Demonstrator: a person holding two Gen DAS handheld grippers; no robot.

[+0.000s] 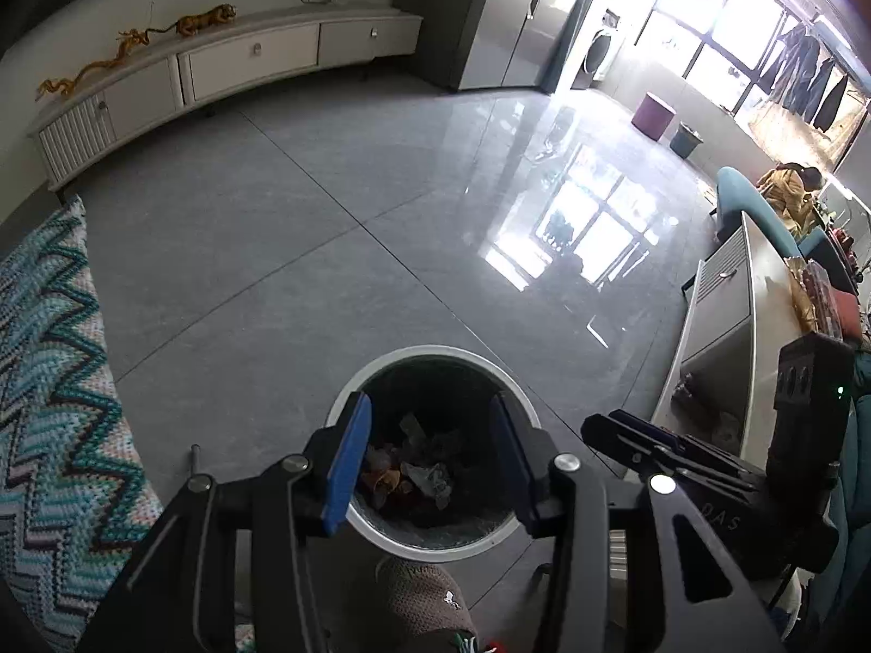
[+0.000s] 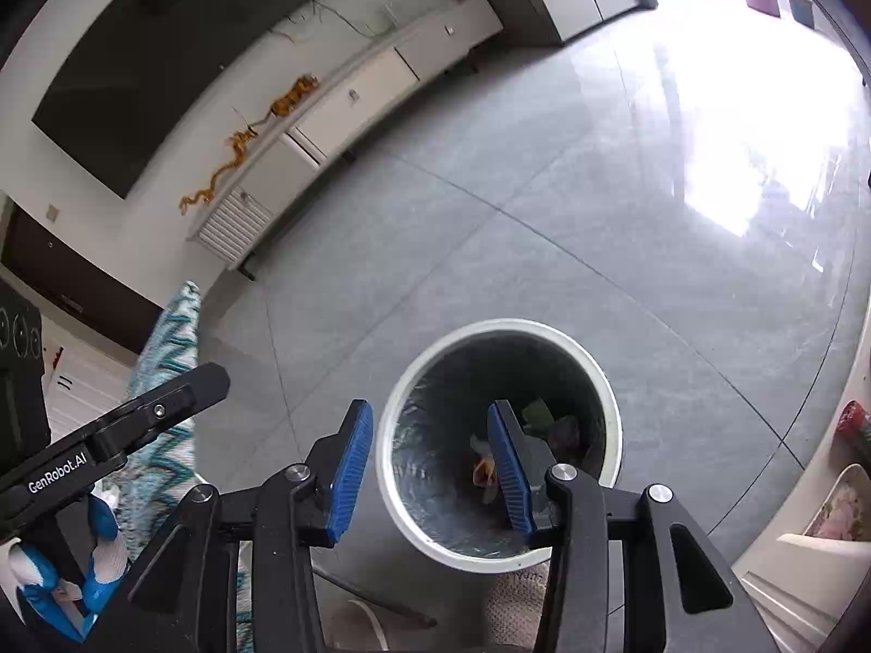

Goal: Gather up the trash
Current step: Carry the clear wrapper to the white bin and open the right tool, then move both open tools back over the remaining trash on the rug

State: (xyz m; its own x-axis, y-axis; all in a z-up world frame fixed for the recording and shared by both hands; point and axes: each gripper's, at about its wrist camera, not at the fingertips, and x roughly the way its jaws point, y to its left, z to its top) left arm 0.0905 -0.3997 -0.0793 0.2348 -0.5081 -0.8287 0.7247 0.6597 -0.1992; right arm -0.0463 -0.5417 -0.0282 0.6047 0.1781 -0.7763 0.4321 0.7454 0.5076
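Bin [image 1: 430,541] upright, mouth up, trash [image 1: 413,476] inside | left gripper [image 1: 430,462], right gripper [image 2: 430,468]: jaws released, empty

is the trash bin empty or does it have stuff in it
Not empty. Crumpled wrappers and scraps lie at the bottom of the upright white bin, well below its rim.

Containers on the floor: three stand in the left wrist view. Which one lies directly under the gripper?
The white-rimmed trash bin, holding crumpled litter, framed between the left gripper fingers. The purple tub and teal bucket stand far off by the window.
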